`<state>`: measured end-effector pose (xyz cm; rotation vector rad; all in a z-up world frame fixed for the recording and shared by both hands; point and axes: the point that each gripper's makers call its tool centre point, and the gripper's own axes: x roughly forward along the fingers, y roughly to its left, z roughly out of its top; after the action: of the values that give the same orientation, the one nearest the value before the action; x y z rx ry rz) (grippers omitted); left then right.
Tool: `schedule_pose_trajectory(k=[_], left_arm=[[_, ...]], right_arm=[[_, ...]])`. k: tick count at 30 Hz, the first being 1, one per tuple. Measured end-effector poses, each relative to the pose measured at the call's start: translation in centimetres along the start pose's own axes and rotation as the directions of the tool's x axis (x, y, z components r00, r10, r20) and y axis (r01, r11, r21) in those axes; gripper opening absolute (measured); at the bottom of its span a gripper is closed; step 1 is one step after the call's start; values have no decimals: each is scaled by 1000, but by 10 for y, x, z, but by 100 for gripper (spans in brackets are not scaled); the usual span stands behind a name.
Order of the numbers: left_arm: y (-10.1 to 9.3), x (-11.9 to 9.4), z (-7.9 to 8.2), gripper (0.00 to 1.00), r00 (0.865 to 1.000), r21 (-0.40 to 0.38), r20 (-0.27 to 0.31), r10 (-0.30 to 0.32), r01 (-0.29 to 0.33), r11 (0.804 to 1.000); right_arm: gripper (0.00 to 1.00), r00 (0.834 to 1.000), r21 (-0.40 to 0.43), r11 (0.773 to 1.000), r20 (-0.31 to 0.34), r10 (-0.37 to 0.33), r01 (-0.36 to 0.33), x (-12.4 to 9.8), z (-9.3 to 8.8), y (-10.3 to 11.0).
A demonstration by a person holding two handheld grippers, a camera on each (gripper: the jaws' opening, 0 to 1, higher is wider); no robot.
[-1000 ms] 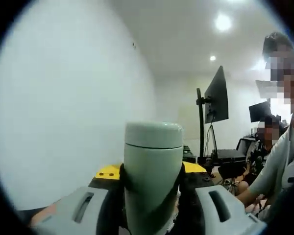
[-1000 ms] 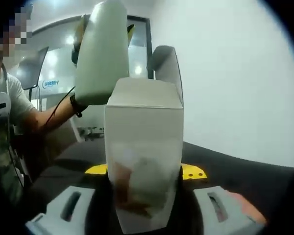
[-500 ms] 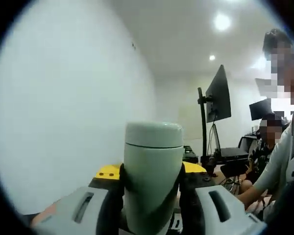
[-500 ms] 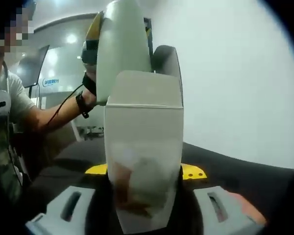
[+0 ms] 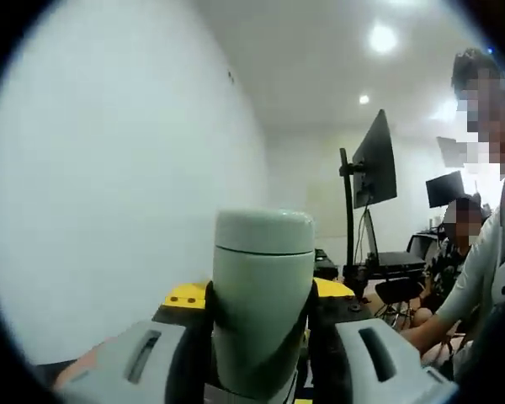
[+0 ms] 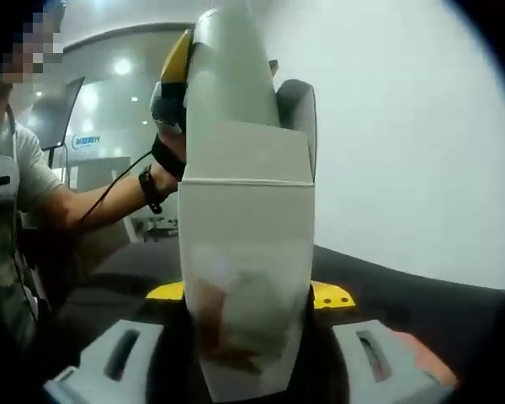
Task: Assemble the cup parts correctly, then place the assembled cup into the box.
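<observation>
A pale green cup with its lid on (image 5: 262, 295) stands upright between the jaws of my left gripper (image 5: 261, 337), which is shut on it. In the right gripper view the same cup (image 6: 231, 84) hangs just above and behind the open top of a white carton box (image 6: 246, 269). The box is held upright by my right gripper (image 6: 248, 353), shut on its lower part. The box's rear flap (image 6: 296, 105) stands up behind the cup. The yellow and black left gripper (image 6: 175, 76) and a hand show at the cup's left.
A person in a grey shirt (image 6: 8, 210) stands at the left of the right gripper view. A monitor on a stand (image 5: 372, 172) and a seated person (image 5: 454, 244) are in the background. A black tabletop (image 6: 421, 303) lies below, a white wall behind.
In the right gripper view the cup has moved rightward, from left of the box to directly over its open top. The box has stayed still.
</observation>
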<state>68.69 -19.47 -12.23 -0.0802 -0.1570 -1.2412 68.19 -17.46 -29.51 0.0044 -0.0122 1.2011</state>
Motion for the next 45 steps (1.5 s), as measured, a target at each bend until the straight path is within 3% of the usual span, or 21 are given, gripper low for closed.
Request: schedule_pose_trajectory(k=[11,15,38,45], left_arm=[[-4,-3,-27,39,1000,-29,-20,1,-2,1000],[-5,-5,-25,39,1000,-34,9,3,-3,999],[-3,-11,-23,39,998,40,-39,47,-45,998],[-1,-15,-26,39,999,20,-20,51,-50,999]], right_arm=[[50,1000,4,1000,2,-5,5,0,0,-4],[50,1000,2,1000,0,-7,7,0,0,-3],[50,1000,-8,1000,-10,-9,9,1,-1,0],[50,1000,-13,1000,-12,-7,7,0,-2,3]])
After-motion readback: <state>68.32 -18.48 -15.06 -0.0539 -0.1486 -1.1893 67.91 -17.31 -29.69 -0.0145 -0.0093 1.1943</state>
